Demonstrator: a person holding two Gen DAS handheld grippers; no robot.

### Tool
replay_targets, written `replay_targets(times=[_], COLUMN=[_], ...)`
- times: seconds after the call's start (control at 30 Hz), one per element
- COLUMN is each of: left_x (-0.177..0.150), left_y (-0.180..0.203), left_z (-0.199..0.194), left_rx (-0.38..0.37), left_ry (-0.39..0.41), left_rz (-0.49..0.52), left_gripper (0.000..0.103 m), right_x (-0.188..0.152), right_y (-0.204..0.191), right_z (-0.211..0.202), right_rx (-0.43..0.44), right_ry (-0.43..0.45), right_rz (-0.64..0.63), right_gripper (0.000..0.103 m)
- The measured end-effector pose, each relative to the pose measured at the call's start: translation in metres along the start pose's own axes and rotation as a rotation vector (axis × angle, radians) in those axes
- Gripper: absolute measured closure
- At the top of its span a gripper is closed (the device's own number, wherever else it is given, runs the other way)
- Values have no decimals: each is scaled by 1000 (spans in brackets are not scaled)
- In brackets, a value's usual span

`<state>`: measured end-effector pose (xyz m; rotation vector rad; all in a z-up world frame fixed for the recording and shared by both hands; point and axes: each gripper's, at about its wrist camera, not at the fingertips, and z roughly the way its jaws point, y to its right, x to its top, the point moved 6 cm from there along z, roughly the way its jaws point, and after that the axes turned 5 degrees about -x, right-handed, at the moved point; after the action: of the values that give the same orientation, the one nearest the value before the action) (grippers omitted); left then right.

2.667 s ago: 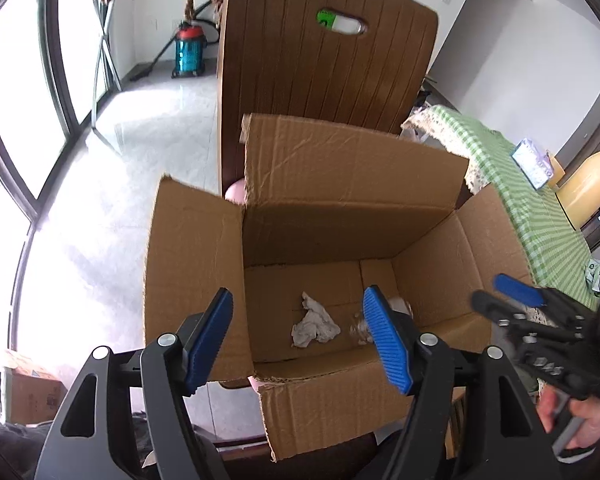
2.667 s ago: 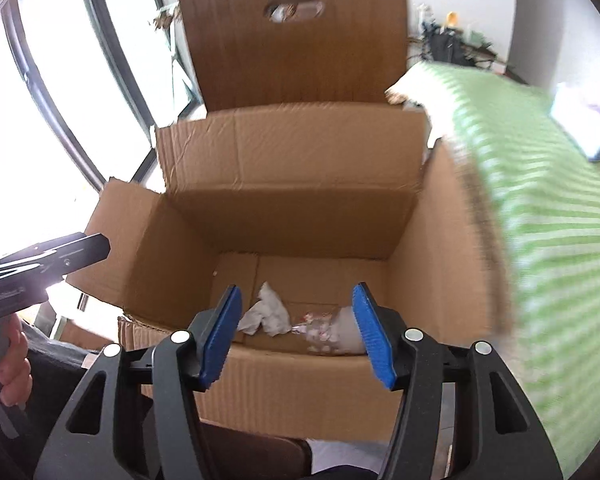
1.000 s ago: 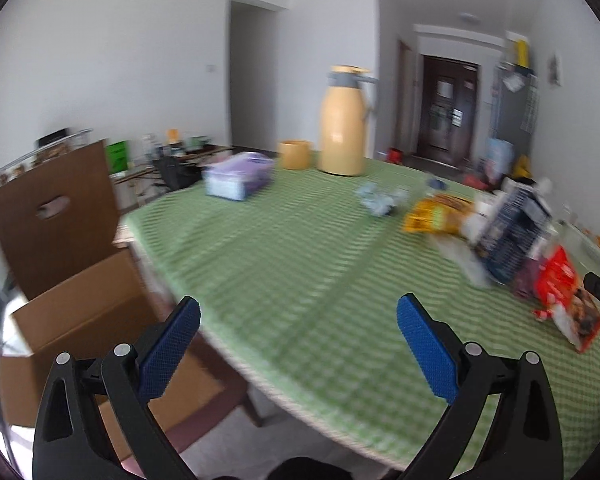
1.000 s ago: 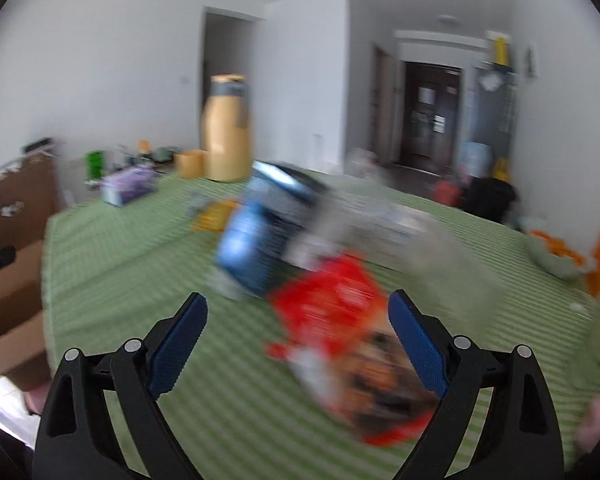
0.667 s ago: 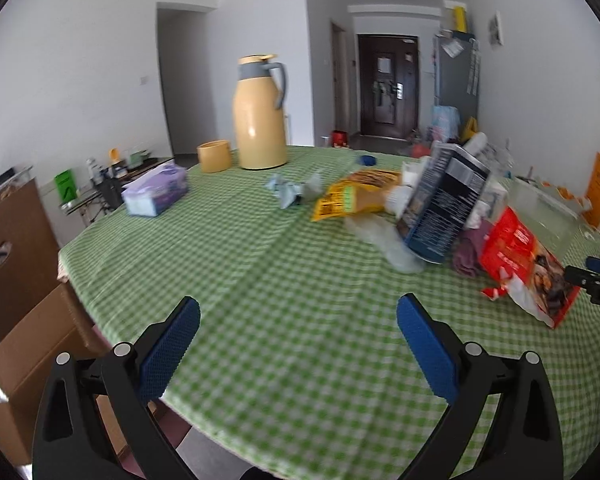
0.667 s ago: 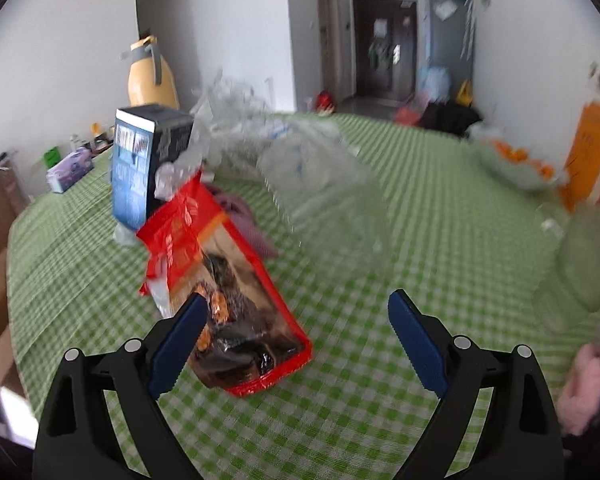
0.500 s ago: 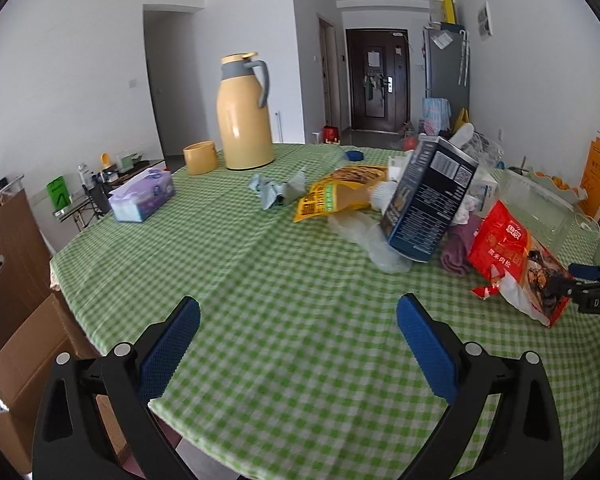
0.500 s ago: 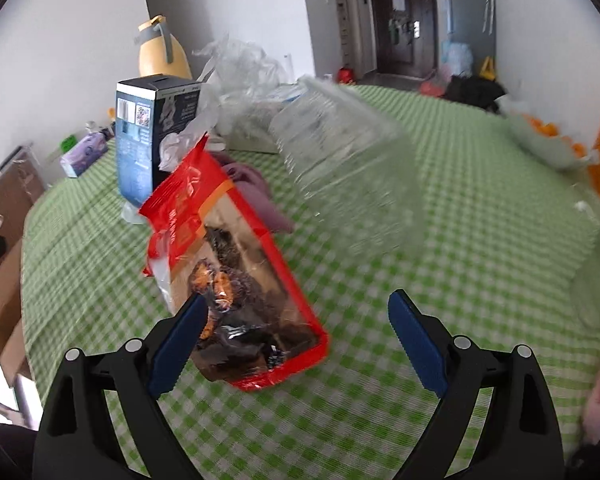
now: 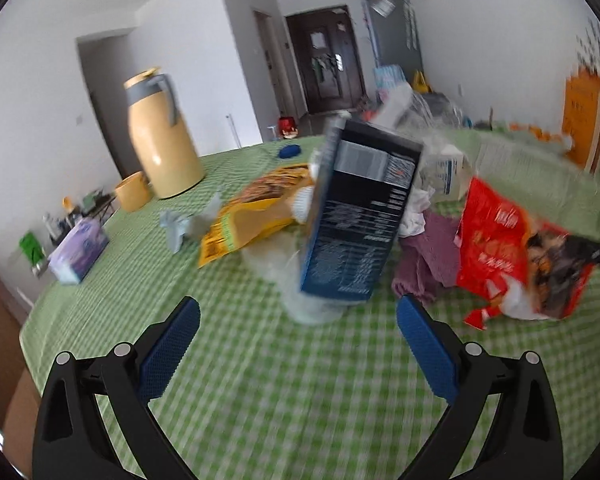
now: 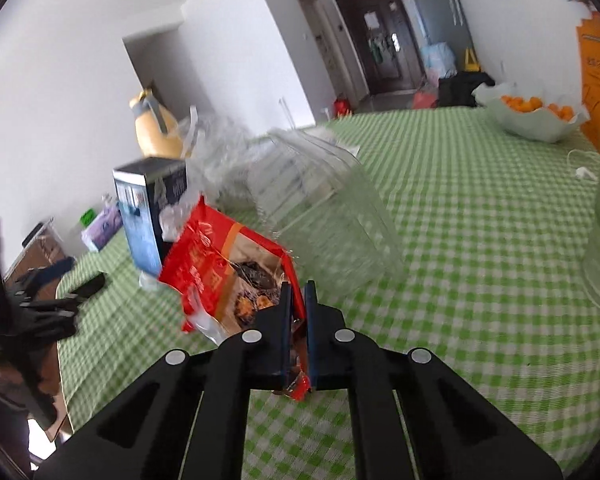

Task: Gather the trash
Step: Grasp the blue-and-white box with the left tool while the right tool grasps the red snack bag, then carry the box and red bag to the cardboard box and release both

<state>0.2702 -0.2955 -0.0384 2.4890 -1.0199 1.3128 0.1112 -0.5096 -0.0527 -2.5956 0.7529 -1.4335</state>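
1. Left wrist view: a white-walled room with a dark door at the far end, and a table under a green checked cloth [image 9: 260, 380] filling the foreground. The landmark is the dark blue carton [image 9: 358, 216] standing tilted in the middle of the litter. Left of the carton lie a yellow snack wrapper [image 9: 246, 220] and a crumpled grey paper [image 9: 180, 226]; far behind and to its left stands a yellow thermos jug [image 9: 162, 152]. Right of the carton sit a purple cloth [image 9: 430, 256] and, beyond that, the red snack bag [image 9: 496, 252].
2. The left gripper [image 9: 296, 332] is spread wide and holds nothing, hovering just short of the carton.
3. Right wrist view: the same cloth runs back to a bowl of oranges [image 10: 540, 114]. Here the red snack bag [image 10: 228, 268] lies right of the carton [image 10: 150, 208], with a clear plastic container [image 10: 324, 216] behind it.
4. The right gripper [image 10: 296, 308] is pressed together on the bag's near corner, pinching thin film.
5. To do this well, I judge the lift should go straight up and slowly, since a corner pinch on slick film can slip or tear.
6. Keep the bag clear of the plastic container, which looks light and easily dragged.
7. The carton seems the natural grab for the free claw; take it across its narrow faces.
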Motion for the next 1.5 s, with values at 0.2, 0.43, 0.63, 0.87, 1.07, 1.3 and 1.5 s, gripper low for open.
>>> replay_targets(times=[0.2,0.43,0.63,0.87,1.07,1.3,1.5], left_x=[14,22,26,39,24,-17,-49], left_y=[18,23,22,2,-39,-93,-135], left_z=[52,75,54,-22,-71,-98,-113], left_rx=[-11,16,8,-1,47,110,148], left_ry=[-56,-84,-67,36,66,50,41], left_rz=[53,112,90,6,-94,-209,-276], left_gripper=[7,23,44,44,44,44,44], right_x=[4,4,6,6,11,28,20], right_y=[15,14,6,-2,-25,-84,-127], right_z=[-12,-8,-3,-6,-25,-70,-55], right_rx=[31,20,23,24,76,121,158], right_ry=[13,-2,-1,17,71,193,142], right_rz=[38,46,34,10,-30,-90,-152], right_gripper=[97,96,97,97,97,98,98])
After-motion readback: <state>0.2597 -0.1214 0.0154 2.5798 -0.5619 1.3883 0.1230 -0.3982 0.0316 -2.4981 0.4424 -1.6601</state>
